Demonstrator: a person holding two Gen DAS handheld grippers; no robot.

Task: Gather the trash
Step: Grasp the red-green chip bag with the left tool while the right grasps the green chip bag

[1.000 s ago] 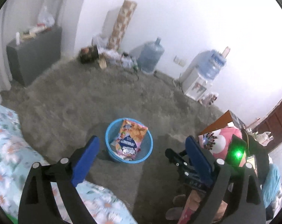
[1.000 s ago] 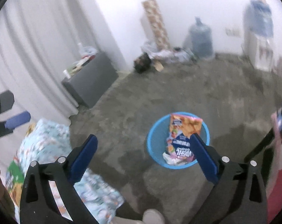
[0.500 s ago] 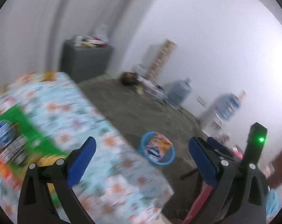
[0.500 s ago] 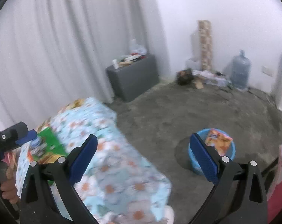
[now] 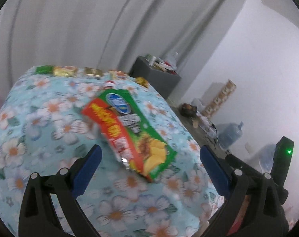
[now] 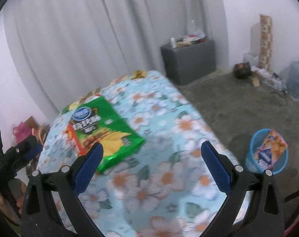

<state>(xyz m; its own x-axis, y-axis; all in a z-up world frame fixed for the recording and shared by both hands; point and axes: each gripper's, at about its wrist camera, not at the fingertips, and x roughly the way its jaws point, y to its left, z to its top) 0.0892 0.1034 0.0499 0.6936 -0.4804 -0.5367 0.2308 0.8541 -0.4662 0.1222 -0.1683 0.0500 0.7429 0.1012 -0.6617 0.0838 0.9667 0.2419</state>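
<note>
A: Obs. 1, containers. One blue basket (image 6: 267, 154) stands on the grey carpet (image 6: 238, 102), well apart from the bed. Contents: an orange snack bag (image 6: 272, 148) upright, top poking above the rim. Anything below it is too blurred to tell.

B: Other containers?

A: A water jug (image 6: 296, 79) by the far wall, level unreadable. A grey cabinet (image 6: 189, 61) by the curtain (image 6: 90, 39) with bottles and clutter on top; items too small to name.

B: Task item?

A: A green chip bag (image 5: 129, 132) lies flat on the floral bedspread (image 5: 50, 118), with a red strip along one side. Small wrappers (image 5: 64, 70) line the far edge of the bed; the print is unreadable.

B: Tools?

A: Left gripper (image 5: 149, 169): blue pads spread wide, nothing between them, hovering above the bedspread with the chip bag straight ahead between the fingers. Right gripper (image 6: 152, 165): jaws likewise wide apart and empty, over the bedspread; the chip bag sits just beyond its left finger (image 6: 88, 165). The basket shows past its right finger (image 6: 216, 167).

B: Contact?

A: Neither touches the bag.
</note>
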